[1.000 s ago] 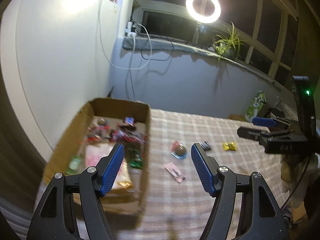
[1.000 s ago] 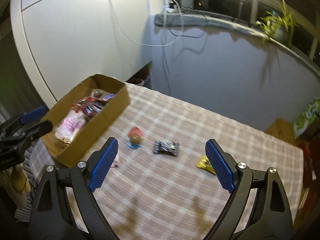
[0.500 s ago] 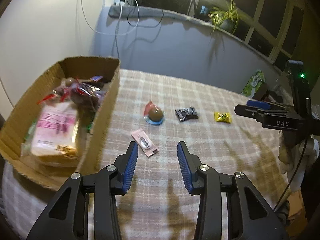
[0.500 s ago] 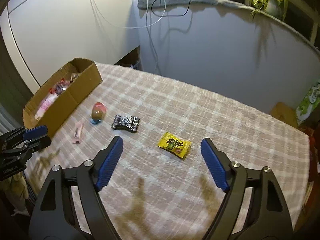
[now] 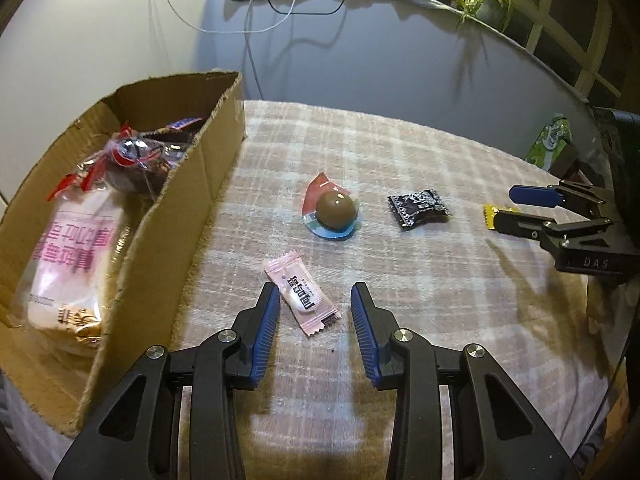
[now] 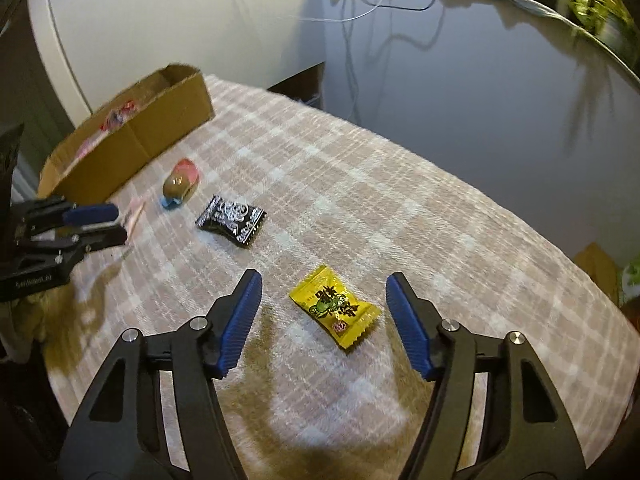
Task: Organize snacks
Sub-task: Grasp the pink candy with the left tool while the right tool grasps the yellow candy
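Cardboard stands off to the left of the left gripper (image 5: 314, 306): an open box (image 5: 208, 176) already holding wrapped snacks. Between this gripper's blue fingers (image 5: 267, 322), which have just been closing and now stand partly spread without touching anything, lies a pink sachet (image 5: 303, 294) on the checked cloth (image 5: 420, 320). It looks light, thin and crinkly, so a pinch across its narrow middle should hold better than one on the slippery sealed ends. Ahead of the fingers sit a round brown sweet (image 5: 336, 210) and a black packet (image 5: 418, 208). The right gripper (image 6: 322, 310), its jaws wider and also just closing, brackets a yellow packet (image 6: 334, 306) untouched; it is likely soft, best taken across its puffed centre.
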A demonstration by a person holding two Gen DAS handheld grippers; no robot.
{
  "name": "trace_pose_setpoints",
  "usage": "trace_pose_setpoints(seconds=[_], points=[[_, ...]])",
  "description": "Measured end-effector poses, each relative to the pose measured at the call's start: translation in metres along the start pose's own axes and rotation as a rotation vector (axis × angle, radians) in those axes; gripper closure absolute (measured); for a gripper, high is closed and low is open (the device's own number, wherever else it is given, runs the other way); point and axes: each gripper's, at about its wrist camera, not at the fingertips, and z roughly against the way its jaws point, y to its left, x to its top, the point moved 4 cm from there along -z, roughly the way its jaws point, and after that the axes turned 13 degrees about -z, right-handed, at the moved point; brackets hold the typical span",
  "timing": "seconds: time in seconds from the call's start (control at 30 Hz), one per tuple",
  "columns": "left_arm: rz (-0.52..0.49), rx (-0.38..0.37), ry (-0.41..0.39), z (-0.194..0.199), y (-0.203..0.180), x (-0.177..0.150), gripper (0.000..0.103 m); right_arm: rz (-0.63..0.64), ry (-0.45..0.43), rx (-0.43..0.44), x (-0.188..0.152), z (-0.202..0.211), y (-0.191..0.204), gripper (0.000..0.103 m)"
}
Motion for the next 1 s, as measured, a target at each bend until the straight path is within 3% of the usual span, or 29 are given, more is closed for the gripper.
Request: trace_pose_setpoints(seconds=[0.23, 0.43, 0.63, 0.77, 1.0], points=[[-0.007, 0.024, 0.008, -0.006, 0.001, 0.002, 0.068, 0.038, 0.034, -0.003, -0.002, -0.014, 0.0, 0.044], [-0.02, 0.059, 0.006, -0.009, 0.005, 0.002, 0.085, 0.05, 0.044, -0.018, -0.006, -0.011, 0.001, 0.058], [-0.076, 0.101, -0.002, -0.01, -0.001, 0.003, 0.085, 0.063, 0.051, -0.046, -0.015, -0.007, 0.002, 0.068], [-0.073, 0.098, -0.002, -0.009, 0.0, 0.003, 0.085, 0.065, 0.05, -0.059, -0.019, -0.004, 0.005, 0.079], [-0.074, 0.086, -0.017, 0.002, -0.002, 0.0, 0.086, 0.022, 0.033, -0.075, -0.023, 0.005, 0.001, 0.082]])
